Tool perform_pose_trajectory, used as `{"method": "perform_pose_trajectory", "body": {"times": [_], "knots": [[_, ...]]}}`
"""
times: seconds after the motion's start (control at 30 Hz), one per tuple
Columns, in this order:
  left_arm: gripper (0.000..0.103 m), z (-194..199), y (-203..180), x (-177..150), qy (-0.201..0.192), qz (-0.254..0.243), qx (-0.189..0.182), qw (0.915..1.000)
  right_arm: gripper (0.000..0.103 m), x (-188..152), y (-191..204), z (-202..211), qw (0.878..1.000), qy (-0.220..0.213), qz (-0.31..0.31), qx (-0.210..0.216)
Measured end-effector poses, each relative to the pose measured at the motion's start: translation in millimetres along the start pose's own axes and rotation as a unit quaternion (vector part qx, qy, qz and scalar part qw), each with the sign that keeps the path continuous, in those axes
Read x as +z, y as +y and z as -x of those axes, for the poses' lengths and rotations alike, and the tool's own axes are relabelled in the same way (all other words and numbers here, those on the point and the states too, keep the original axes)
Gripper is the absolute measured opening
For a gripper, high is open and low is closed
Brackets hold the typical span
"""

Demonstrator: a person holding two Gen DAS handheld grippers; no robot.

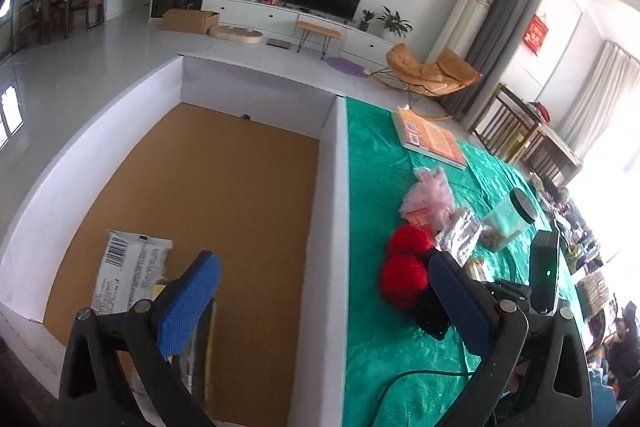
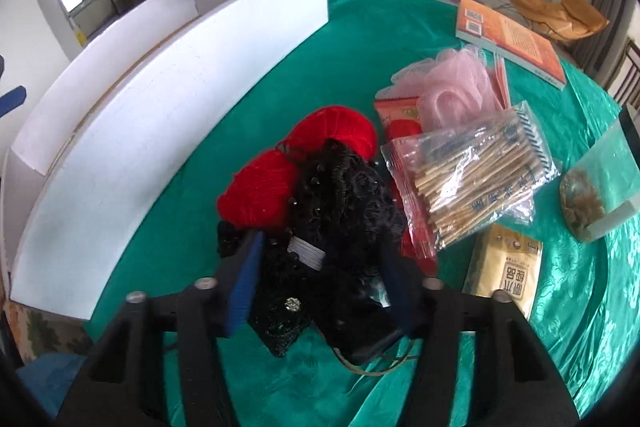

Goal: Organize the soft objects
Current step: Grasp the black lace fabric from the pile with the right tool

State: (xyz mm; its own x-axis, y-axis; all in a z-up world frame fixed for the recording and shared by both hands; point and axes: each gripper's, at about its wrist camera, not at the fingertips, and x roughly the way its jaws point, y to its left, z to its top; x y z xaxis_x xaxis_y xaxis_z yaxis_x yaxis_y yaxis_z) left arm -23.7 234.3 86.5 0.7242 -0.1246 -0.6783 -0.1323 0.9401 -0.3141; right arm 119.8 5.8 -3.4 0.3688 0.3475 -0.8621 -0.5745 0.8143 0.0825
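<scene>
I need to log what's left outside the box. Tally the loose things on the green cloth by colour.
Red: 3, two yarn balls, one packet
Black: 1, lace cloth
Pink: 1, mesh puff
Orange: 1, book
Clear: 2, stick bag, jar
Gold: 1, pouch
Total: 9

Both wrist views look down closely — sharing red yarn [image 1: 404, 267].

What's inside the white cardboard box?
White cardboard box: a white barcoded packet on its brown floor, plus a yellow-edged item behind the left gripper; that corner is hidden.
</scene>
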Motion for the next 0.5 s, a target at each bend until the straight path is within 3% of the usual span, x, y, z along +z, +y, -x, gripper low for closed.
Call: {"method": "perform_pose_trajectory", "body": {"times": [0.17, 0.37, 0.5], "knots": [[0.103, -7.6, -53.4, -16.1, 0.010, -0.073, -0.025, 0.9970, 0.035, -15.6, -31.1, 52.0, 0.996, -0.063, -0.062, 0.022], [0.103, -33.3, -101.5, -45.4, 0.046, -0.123, -0.049, 0.9901, 0.035, -38.0, -112.1, 124.0, 0.976, -0.145, -0.157, 0.043], [0.103, -62.1, -120.8, -63.8, 0.073, -0.137, -0.045, 0.9868, 0.037, -67.0, -172.9, 141.0, 0.966, -0.150, -0.211, -0.020]]}}
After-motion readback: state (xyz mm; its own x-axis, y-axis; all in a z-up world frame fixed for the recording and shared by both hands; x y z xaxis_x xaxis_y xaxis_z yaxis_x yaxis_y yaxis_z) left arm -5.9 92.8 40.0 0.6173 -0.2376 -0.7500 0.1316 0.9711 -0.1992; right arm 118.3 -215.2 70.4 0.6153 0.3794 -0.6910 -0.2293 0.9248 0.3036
